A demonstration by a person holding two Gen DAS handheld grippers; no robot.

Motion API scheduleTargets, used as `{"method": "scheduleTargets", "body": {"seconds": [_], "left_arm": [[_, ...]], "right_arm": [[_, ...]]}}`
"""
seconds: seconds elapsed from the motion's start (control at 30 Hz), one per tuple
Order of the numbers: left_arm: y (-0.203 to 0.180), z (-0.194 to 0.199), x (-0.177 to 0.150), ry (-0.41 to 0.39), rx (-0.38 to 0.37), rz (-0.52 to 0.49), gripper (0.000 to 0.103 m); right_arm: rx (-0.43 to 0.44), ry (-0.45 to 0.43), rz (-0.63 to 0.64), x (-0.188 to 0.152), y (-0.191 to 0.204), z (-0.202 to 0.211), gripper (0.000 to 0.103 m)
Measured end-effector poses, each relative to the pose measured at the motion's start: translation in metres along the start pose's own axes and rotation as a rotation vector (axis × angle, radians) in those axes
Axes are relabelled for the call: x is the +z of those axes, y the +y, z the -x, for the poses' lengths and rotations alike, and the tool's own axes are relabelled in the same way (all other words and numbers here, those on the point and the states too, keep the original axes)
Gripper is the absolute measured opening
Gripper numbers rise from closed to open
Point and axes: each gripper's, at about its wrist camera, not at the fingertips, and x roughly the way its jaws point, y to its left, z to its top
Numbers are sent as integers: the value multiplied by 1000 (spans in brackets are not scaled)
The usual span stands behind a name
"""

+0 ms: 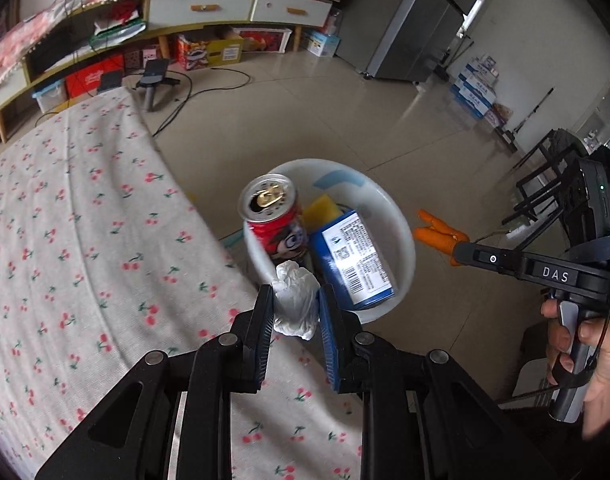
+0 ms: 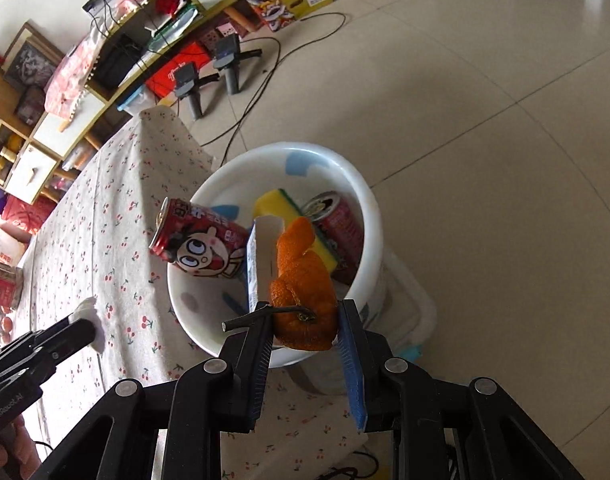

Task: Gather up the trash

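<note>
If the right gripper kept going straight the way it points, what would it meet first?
Probably the blue-and-white carton standing in the white bin, just ahead of the held orange peel; depth is uncertain.

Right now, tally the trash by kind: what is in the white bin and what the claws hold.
Red drink cans in the white plastic bin: 2
Yellow-and-green sponge: 1
Blue-and-white cardboard box: 1
Crumpled white tissue, in the left claw: 1
Orange peel, in the right claw: 1
Total: 6
</note>
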Motion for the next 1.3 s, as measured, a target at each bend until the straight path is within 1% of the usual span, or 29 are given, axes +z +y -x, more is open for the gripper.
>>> {"method": "scheduleTargets", "body": {"seconds": [0.1,0.23,0.3,0.33,0.37,0.4,0.43,0.47,0.5,0.63,0.7,0.83,0.87,0.9,0.93,1.0,1.07,1.17,1.23,1.3], "left_arm": [[-11,-19,8,8,-6,-11,24],[-16,-36,15,14,-9,-18,25],[-14,-40,19,22,-24,-15,28],[-12,-40,20,21,-12,-5,30],[-9,-39,21,20,-1,2,40],[-7,-37,21,19,4,7,57],[-5,-34,21,16,10,9,65],[-4,-30,20,11,23,6,77],[-3,-26,20,3,42,0,80],[8,-7,12,-13,78,-1,83],[15,4,5,-22,82,10,90],[29,26,-16,-44,81,33,91],[33,30,-22,-45,87,40,94],[36,36,-28,-43,96,46,100],[40,42,-34,-43,110,55,102],[49,58,-47,-59,145,86,103],[56,75,-58,-76,164,112,103],[62,103,-76,-103,200,127,103],[61,122,-89,-135,230,128,103],[59,142,-105,-160,276,131,103]], "right_arm": [[10,0,-27,1,-8,3,29],[15,3,-41,1,-9,3,29],[20,3,-40,2,-6,2,29],[21,2,-37,3,-5,2,29],[21,2,-34,4,-4,1,29],[20,1,-31,4,-2,1,29],[21,1,-30,4,0,1,29],[21,0,-29,5,1,-1,29],[21,0,-30,6,3,-1,29],[10,-4,-26,10,9,-6,29],[0,-4,-26,12,12,-11,30],[-25,-8,-33,15,16,-19,34],[-23,-7,-40,16,16,-21,41],[-17,-3,-55,16,16,-22,56],[-10,-5,-70,16,15,-22,61],[-4,-20,-84,14,16,-17,63],[-9,-37,-87,7,19,-9,63],[2,-51,-87,-8,30,5,65],[-20,-63,-50,-21,44,17,67],[-54,-82,15,-35,63,33,70]]}}
